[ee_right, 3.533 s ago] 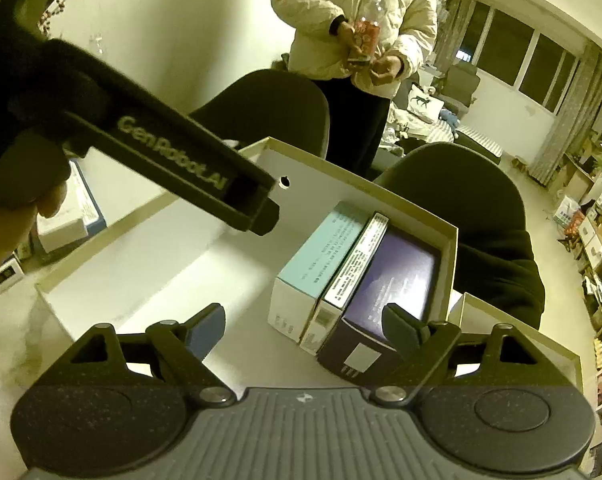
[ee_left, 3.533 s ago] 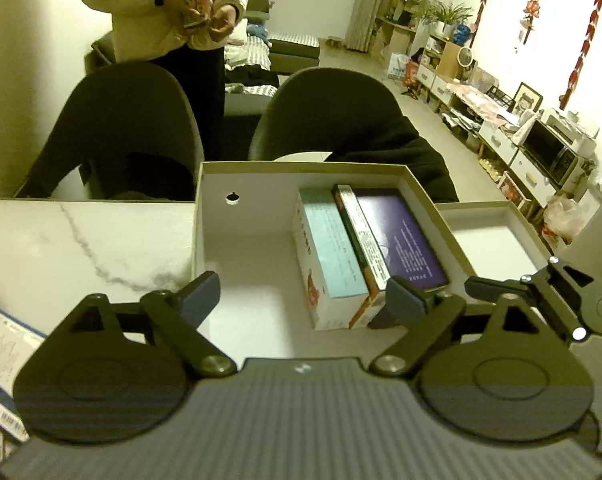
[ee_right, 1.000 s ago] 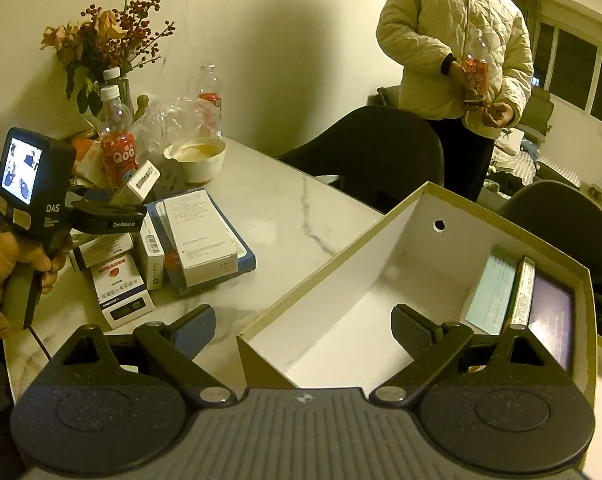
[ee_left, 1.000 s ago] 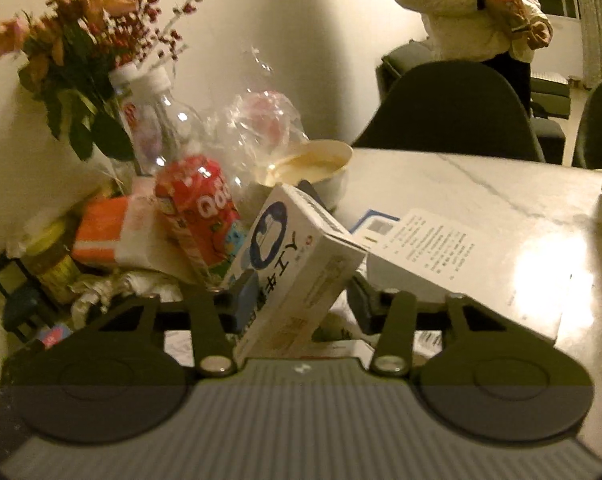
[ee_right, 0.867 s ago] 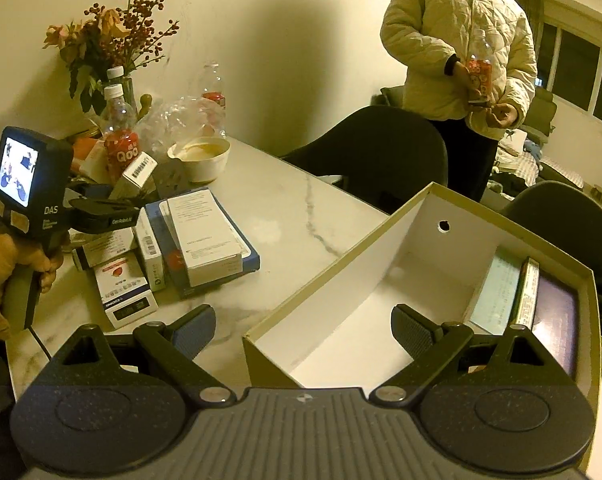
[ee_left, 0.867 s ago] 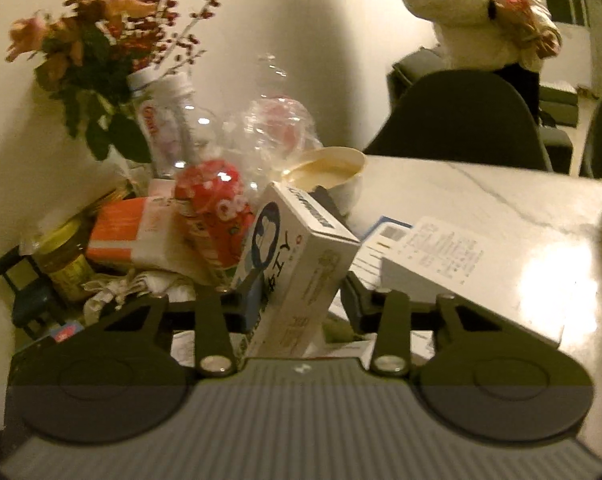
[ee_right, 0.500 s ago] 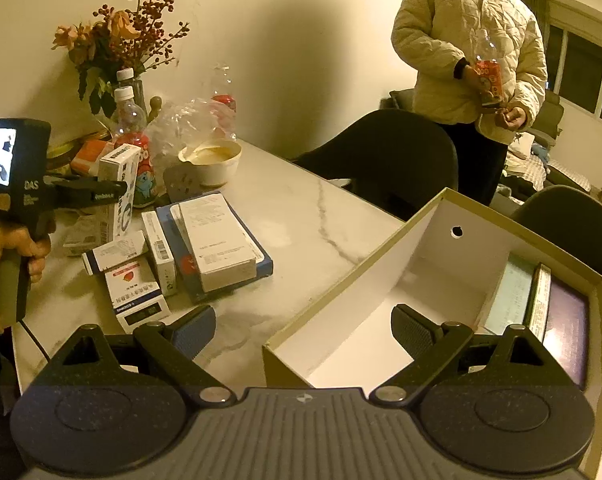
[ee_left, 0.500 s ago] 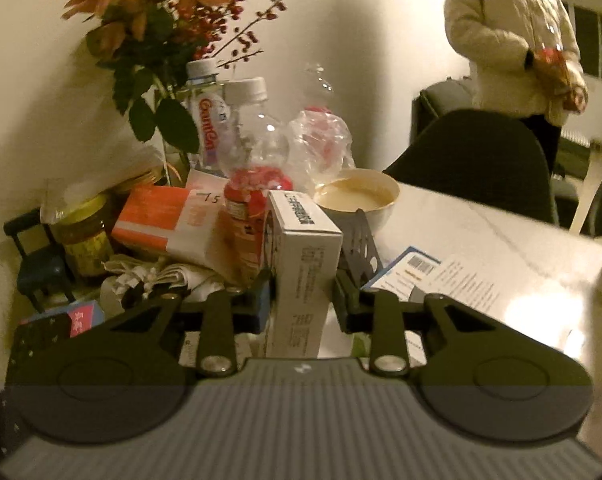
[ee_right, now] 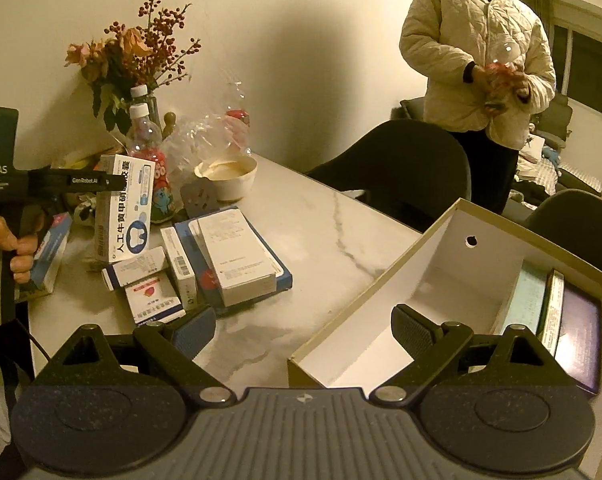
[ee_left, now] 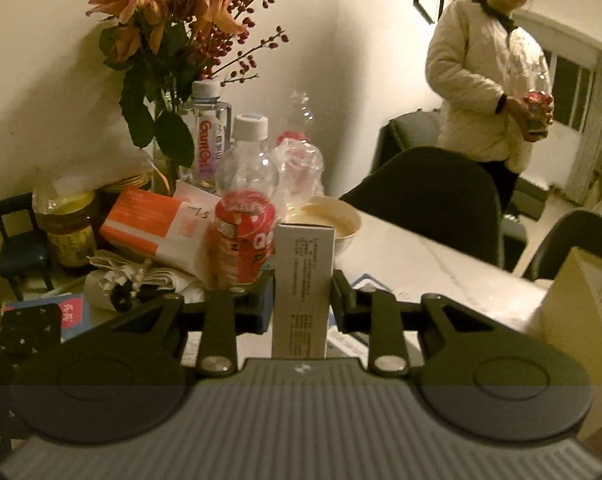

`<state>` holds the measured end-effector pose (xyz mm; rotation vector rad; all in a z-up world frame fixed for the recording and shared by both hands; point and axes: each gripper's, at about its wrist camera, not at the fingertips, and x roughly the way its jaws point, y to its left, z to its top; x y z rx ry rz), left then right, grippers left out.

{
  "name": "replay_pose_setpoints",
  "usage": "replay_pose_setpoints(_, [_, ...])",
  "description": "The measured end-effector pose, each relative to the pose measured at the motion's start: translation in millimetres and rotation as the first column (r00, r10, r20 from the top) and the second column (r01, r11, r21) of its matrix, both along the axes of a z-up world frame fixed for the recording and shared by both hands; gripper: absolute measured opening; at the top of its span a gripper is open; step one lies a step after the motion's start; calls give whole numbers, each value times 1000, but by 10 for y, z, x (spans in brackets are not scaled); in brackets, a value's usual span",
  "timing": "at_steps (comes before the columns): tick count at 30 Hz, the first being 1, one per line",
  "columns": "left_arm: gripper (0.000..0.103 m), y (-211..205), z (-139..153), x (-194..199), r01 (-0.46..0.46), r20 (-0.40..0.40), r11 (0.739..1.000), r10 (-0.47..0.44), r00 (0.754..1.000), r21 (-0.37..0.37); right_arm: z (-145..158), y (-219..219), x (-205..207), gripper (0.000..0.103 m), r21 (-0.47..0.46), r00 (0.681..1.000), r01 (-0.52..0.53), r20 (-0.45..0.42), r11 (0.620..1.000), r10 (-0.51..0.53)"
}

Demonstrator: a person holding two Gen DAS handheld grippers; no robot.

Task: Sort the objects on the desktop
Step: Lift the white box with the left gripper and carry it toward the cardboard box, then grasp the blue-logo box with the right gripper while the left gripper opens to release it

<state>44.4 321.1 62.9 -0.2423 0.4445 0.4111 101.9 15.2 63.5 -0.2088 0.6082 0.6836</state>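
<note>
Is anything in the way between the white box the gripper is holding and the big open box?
Nothing visible blocks it. The left gripper holds the white box up above the small boxes lying on the table; bare marble tabletop lies between there and the big open box.

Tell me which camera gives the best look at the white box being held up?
The right wrist view: it shows the white box whole, printed front and blue logo visible, clamped upright in the left gripper above the table. The left wrist view shows only its narrow edge between the pads.

Flowers, bowl, dark chairs
</note>
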Motion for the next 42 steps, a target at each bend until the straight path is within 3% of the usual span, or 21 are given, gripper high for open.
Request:
replay_pose_setpoints(6, [27,-36,137,-78,87,39,994,-85,996,-67,27,-26,1,95,56,999,-25,-19,998,26])
replay_pose_setpoints(11, [27,-57,154,-107,181,62,971,-173,983,-157,41,-49,7,95,100,998,-44,-40,994,49])
replay_pose_setpoints(14, [27,-62,129,-113,248,80,942,-236,968,-225,42,-65,10,95,118,997,-56,-48,991,62])
replay_pose_setpoints(21, [27,-53,30,-124,387,134,846,-363,922,-367,55,-175,72,95,232,986,-99,-106,968,126])
replay_pose_setpoints(31, [27,-91,-130,-145,543,231,672,-501,834,-503,21,-294,170,95,390,955,-124,-203,912,216])
replay_pose_setpoints(36, [27,-60,-221,-176,628,342,533,-541,768,-567,-21,-332,216,94,482,923,-145,-249,864,293])
replay_pose_setpoints(42, [27,-66,-316,-236,723,484,373,-555,676,-582,-65,-412,285,91,591,882,-145,-287,793,375])
